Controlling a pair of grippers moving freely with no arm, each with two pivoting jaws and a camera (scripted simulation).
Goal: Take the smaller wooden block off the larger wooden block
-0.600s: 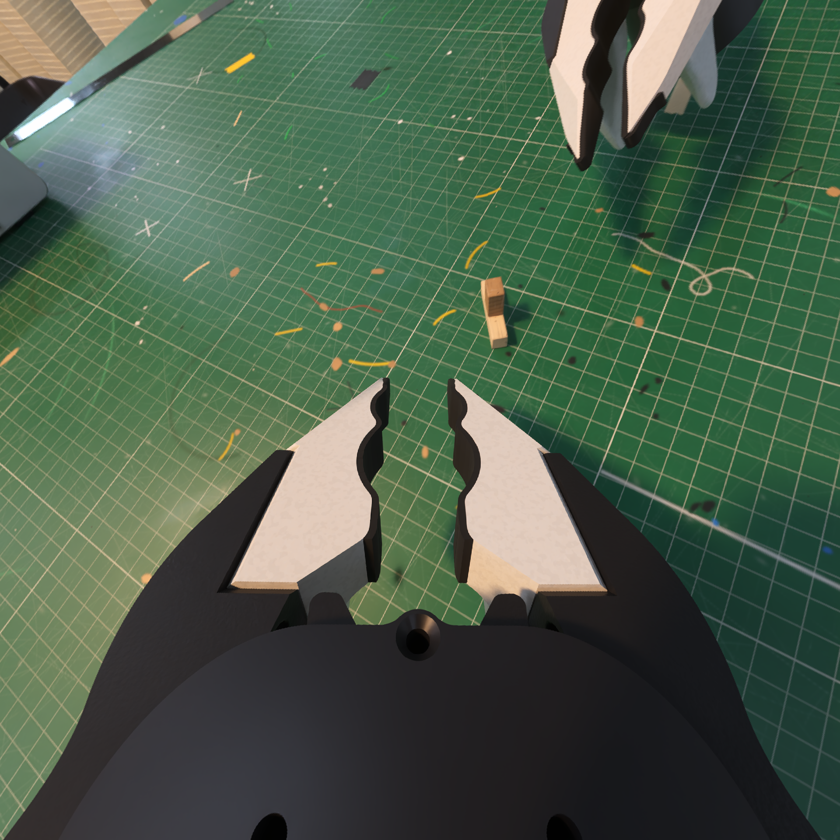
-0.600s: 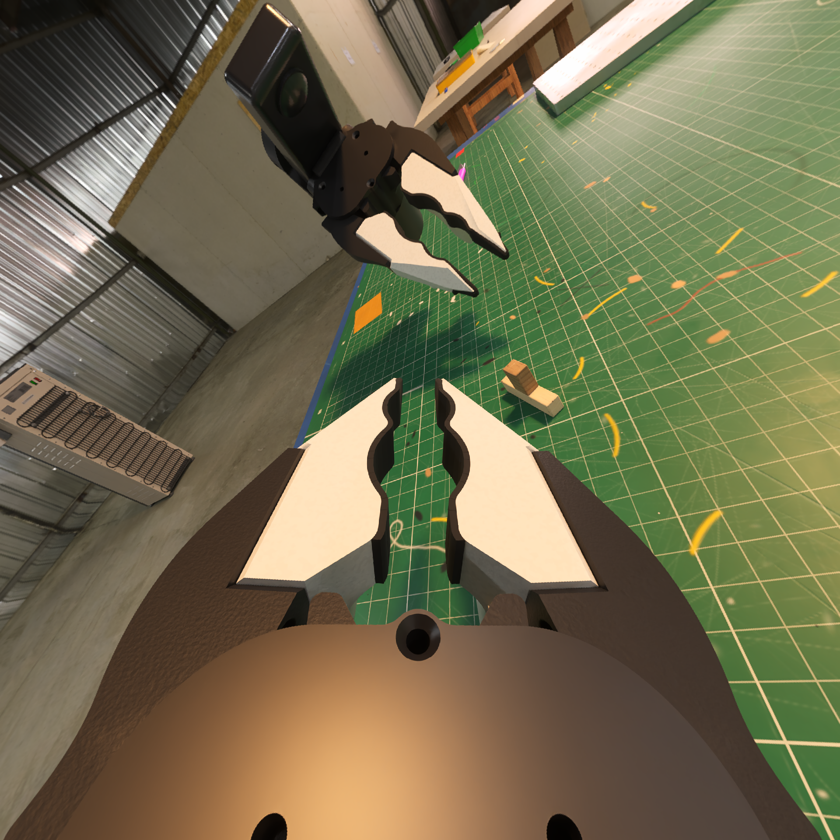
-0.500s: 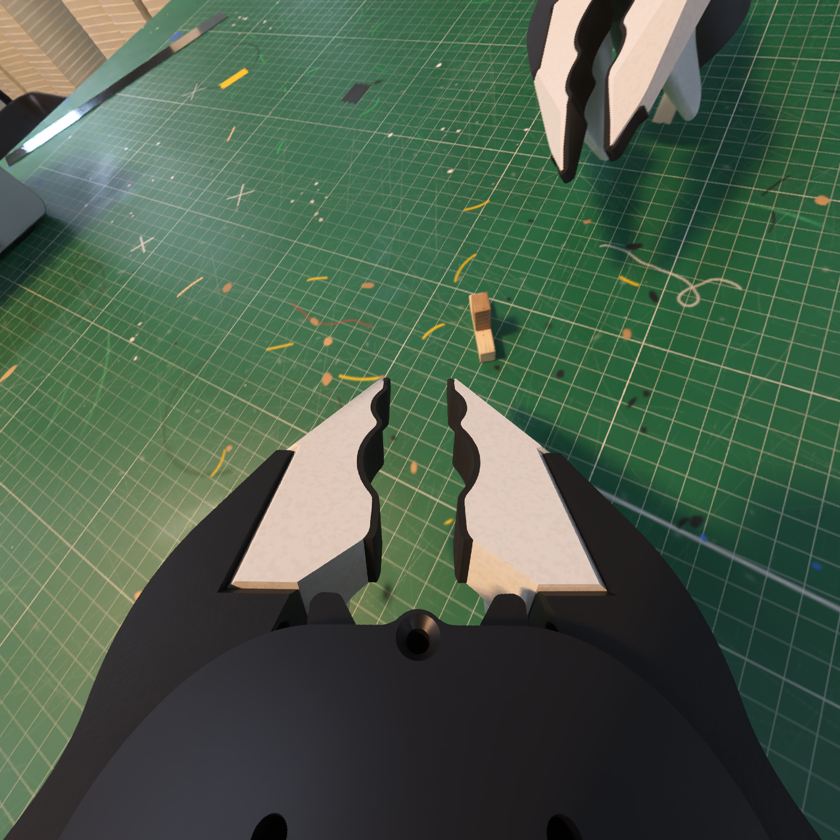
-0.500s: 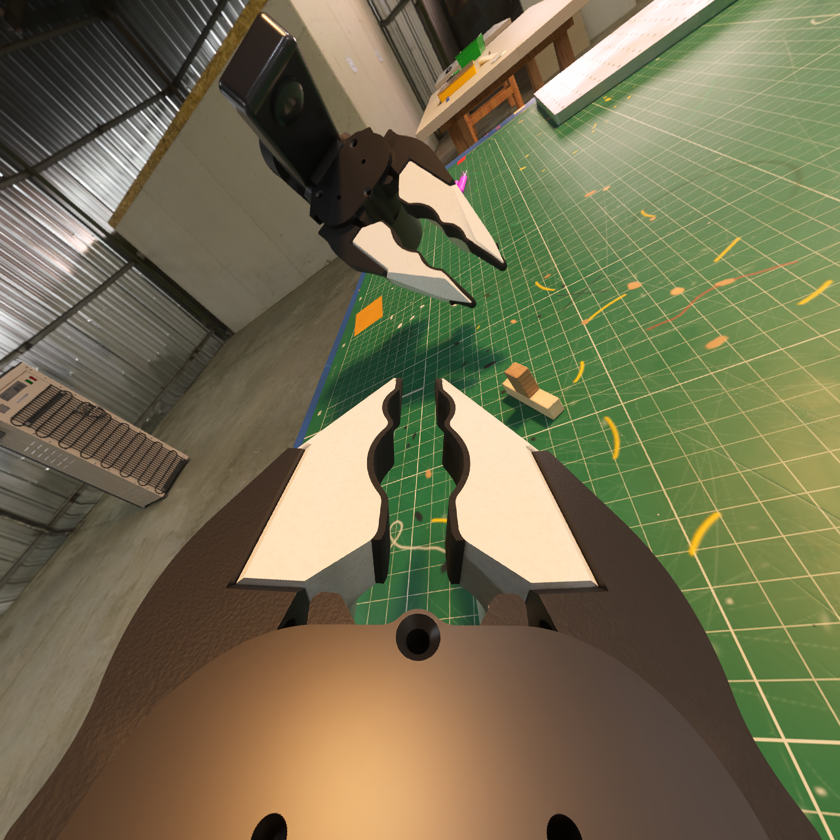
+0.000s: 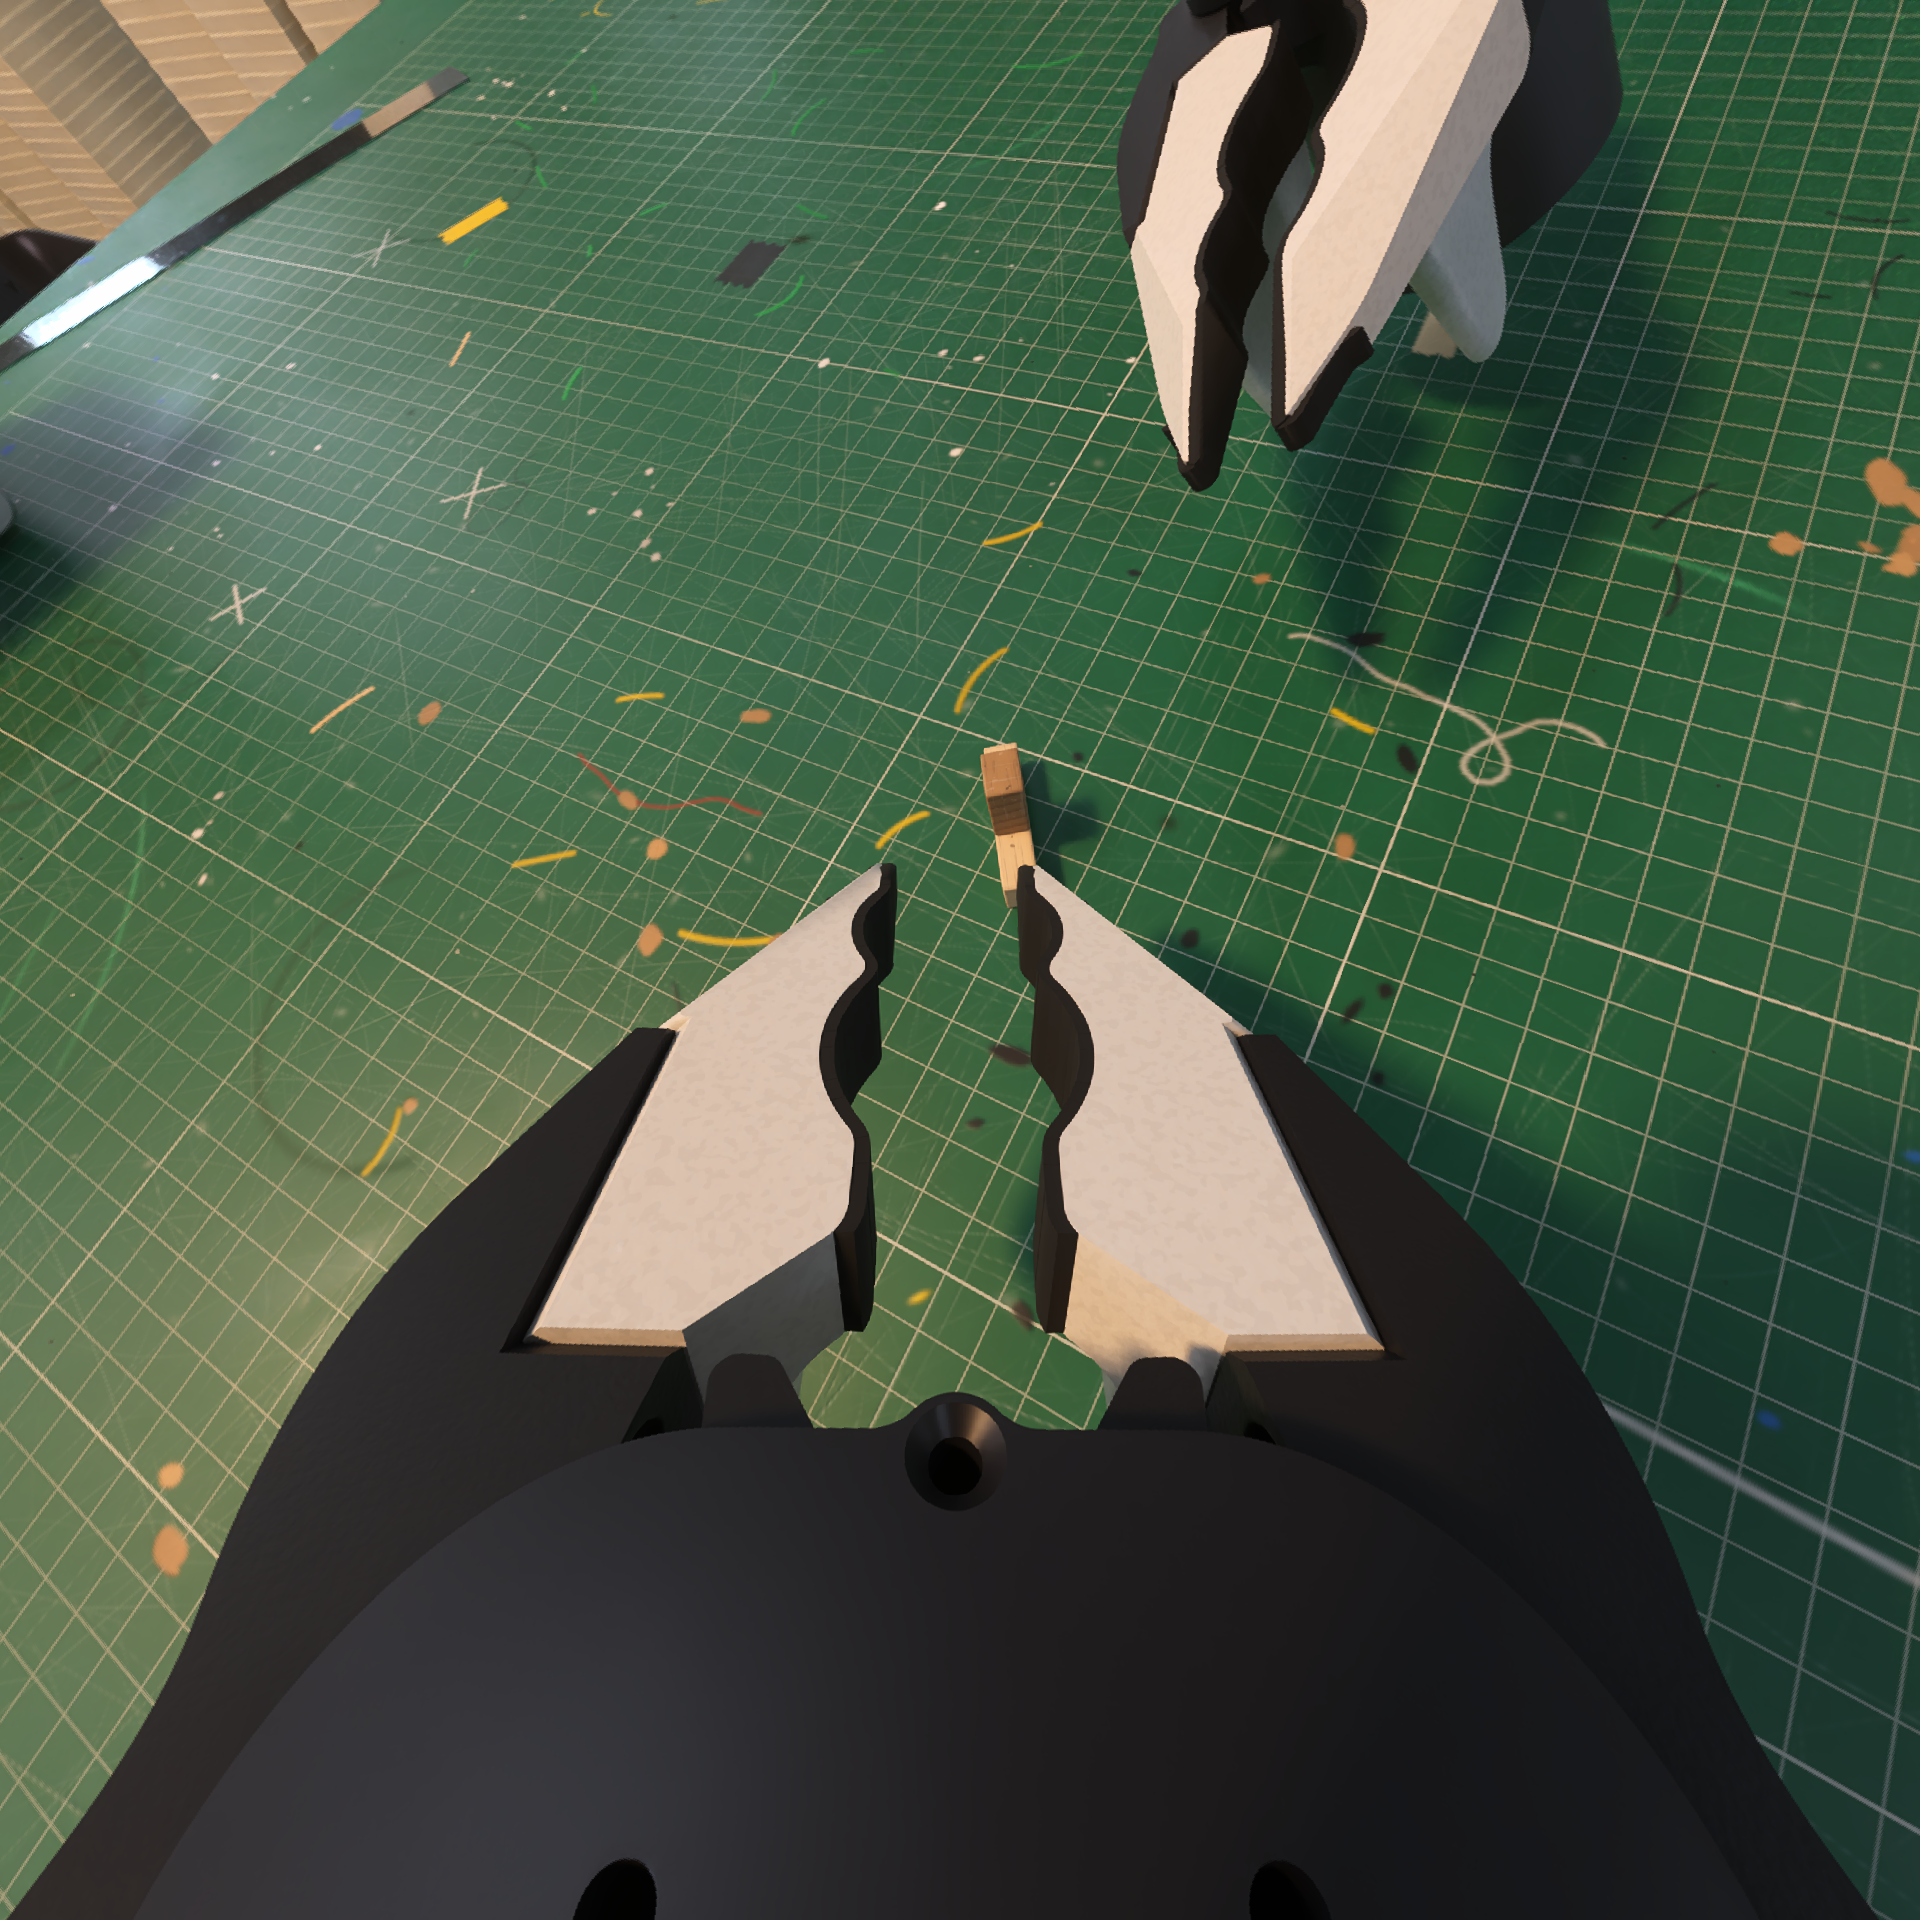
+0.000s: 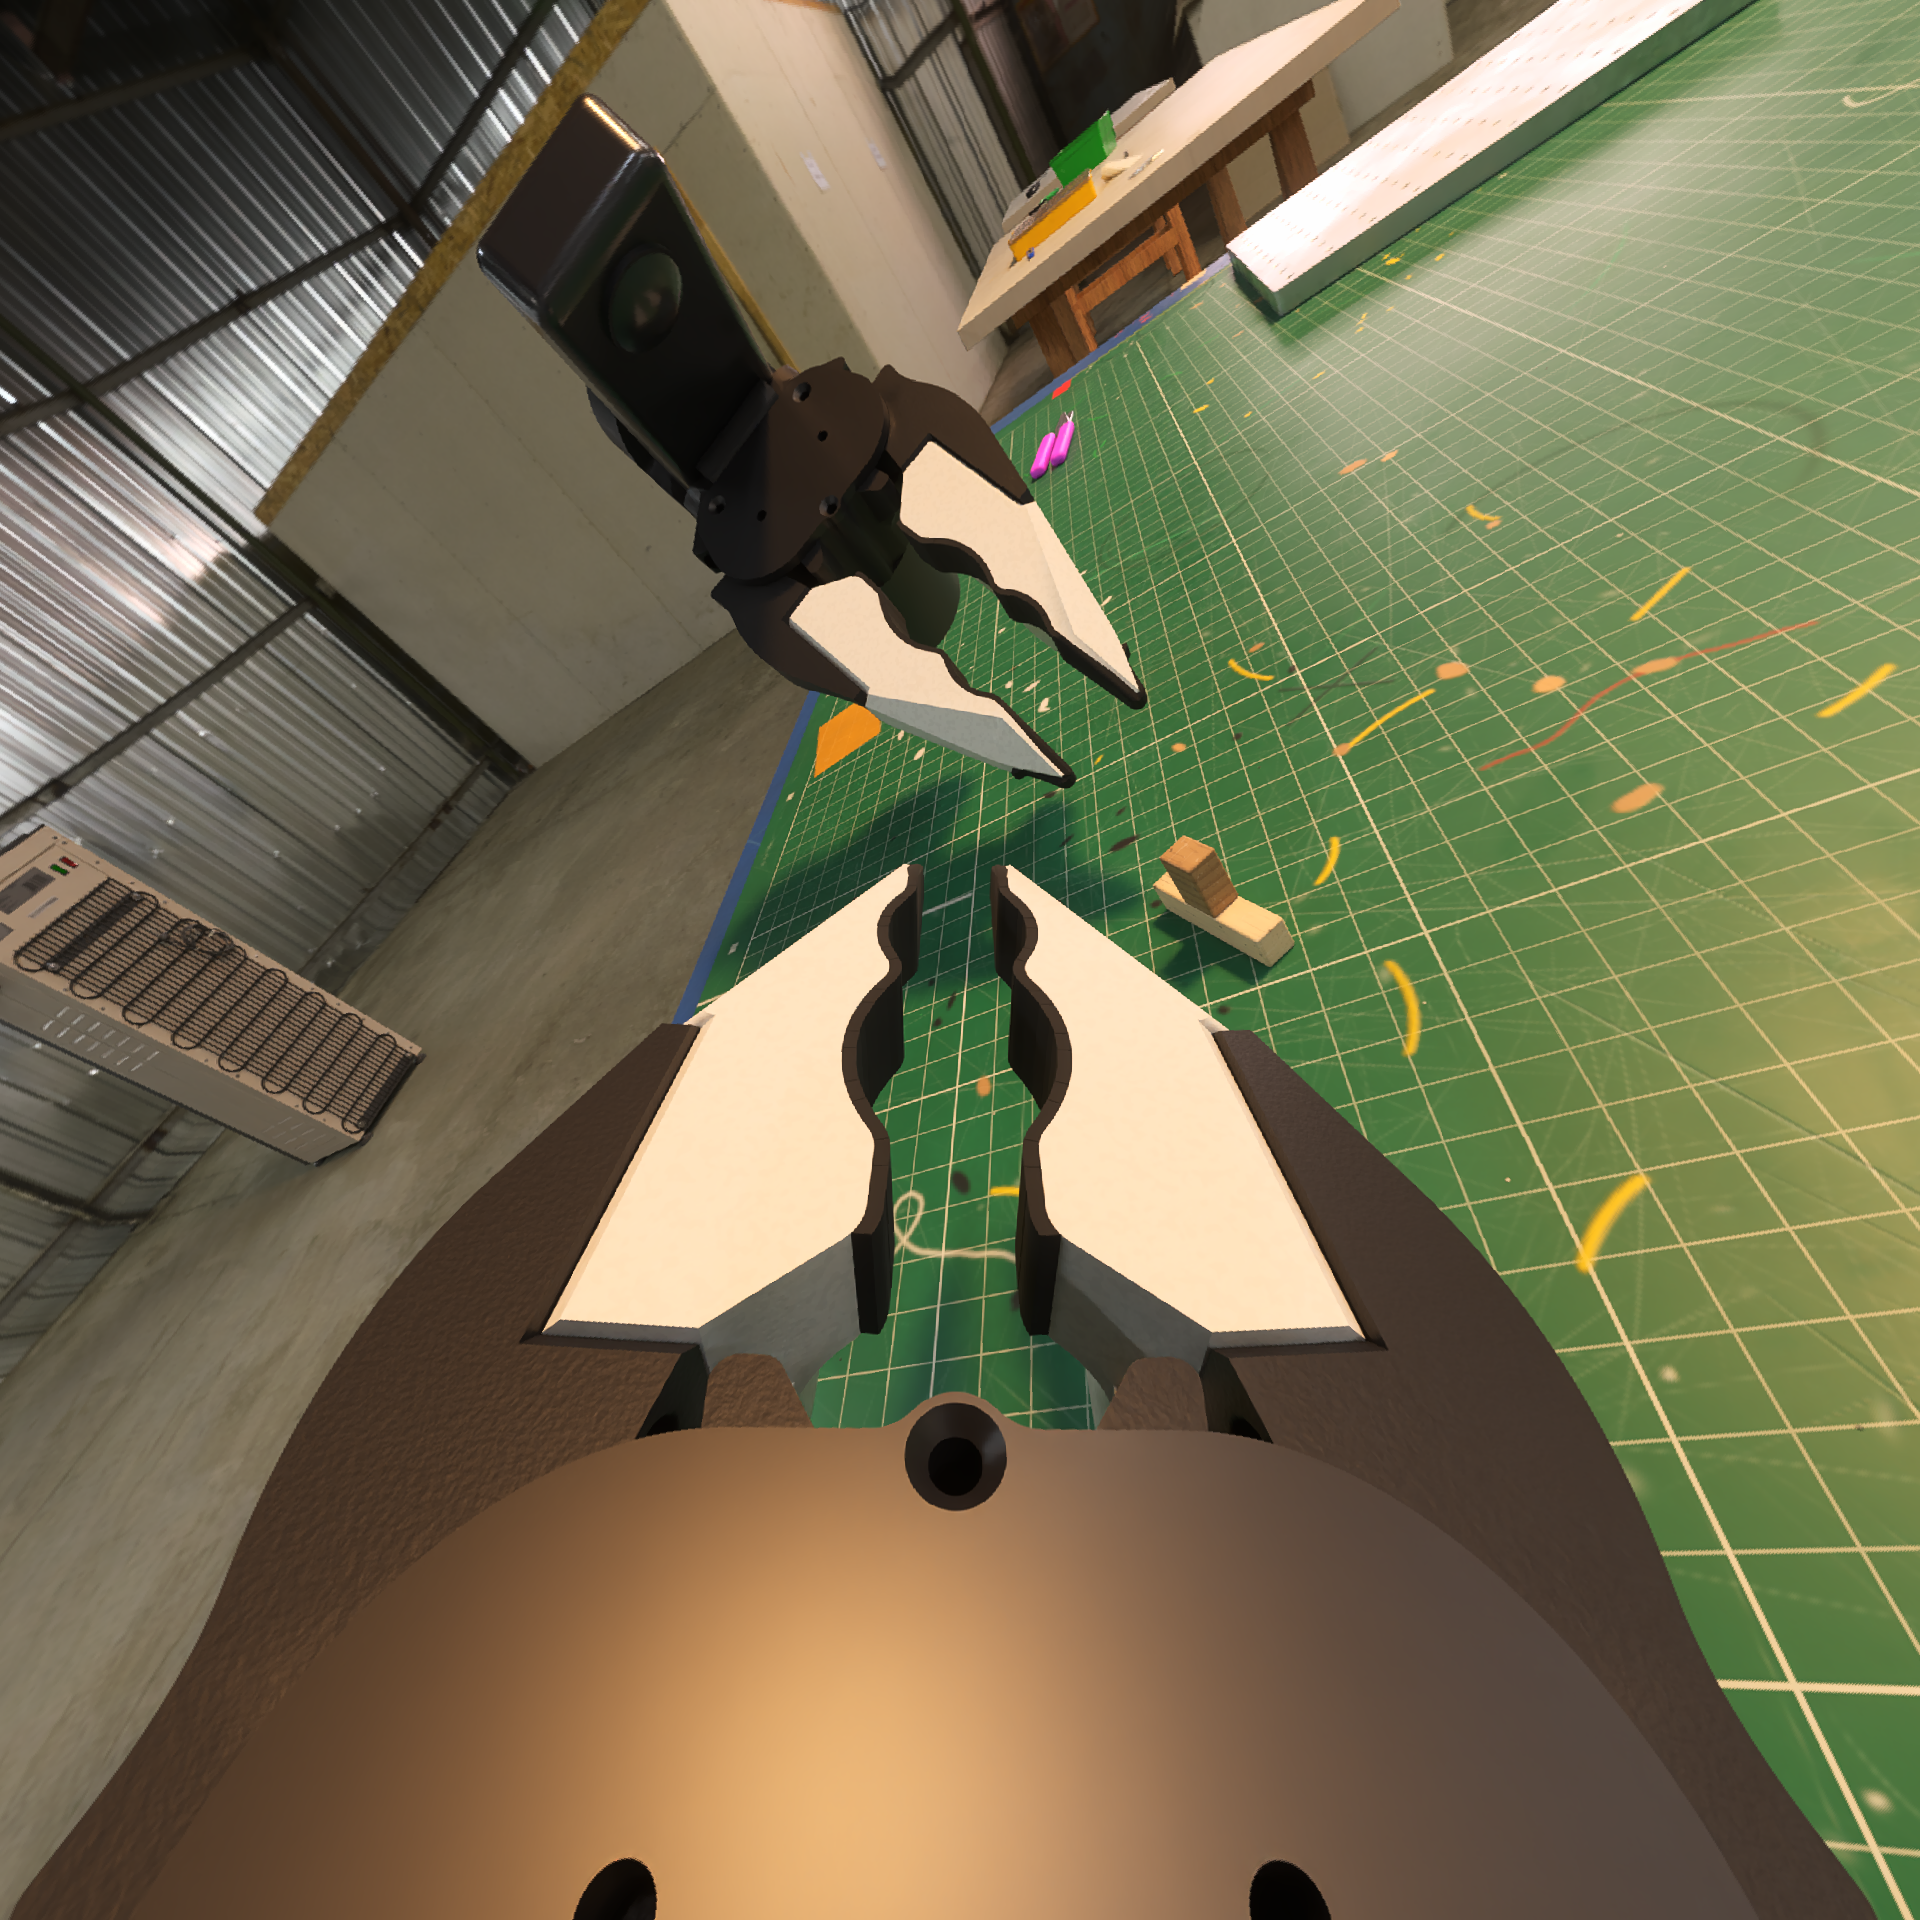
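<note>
Green gridded cutting mat [image 5: 520,1039] covers the desk, speckled with yellow, orange and red paint marks and a pale looping squiggle [image 5: 1486,748]. On it lies the larger wooden block [image 6: 1231,920], a pale flat bar, with the smaller wooden block [image 6: 1197,875], darker and brown, standing on one end of it. In the left wrist view the stack is seen end-on, the smaller block [image 5: 1003,792] above the pale bar [image 5: 1013,868], whose near end sits just beyond the tip of the right-hand finger.

The left claw [image 5: 954,878] hangs above the mat with its fingers parted and nothing between them; it is close to the blocks but not touching them. In the right wrist view the same claw [image 6: 1101,738] hovers tilted down over the mat, above and beyond the stack.

The right claw [image 6: 954,878] is also open by a narrow gap and holds nothing; the blocks lie to the right of its tips, apart from them. From the left wrist view it [image 5: 1247,447] points down at the mat, well beyond the stack.

Off the desk stand a wooden workbench [image 6: 1143,197] and a long white plank [image 6: 1455,145].
</note>
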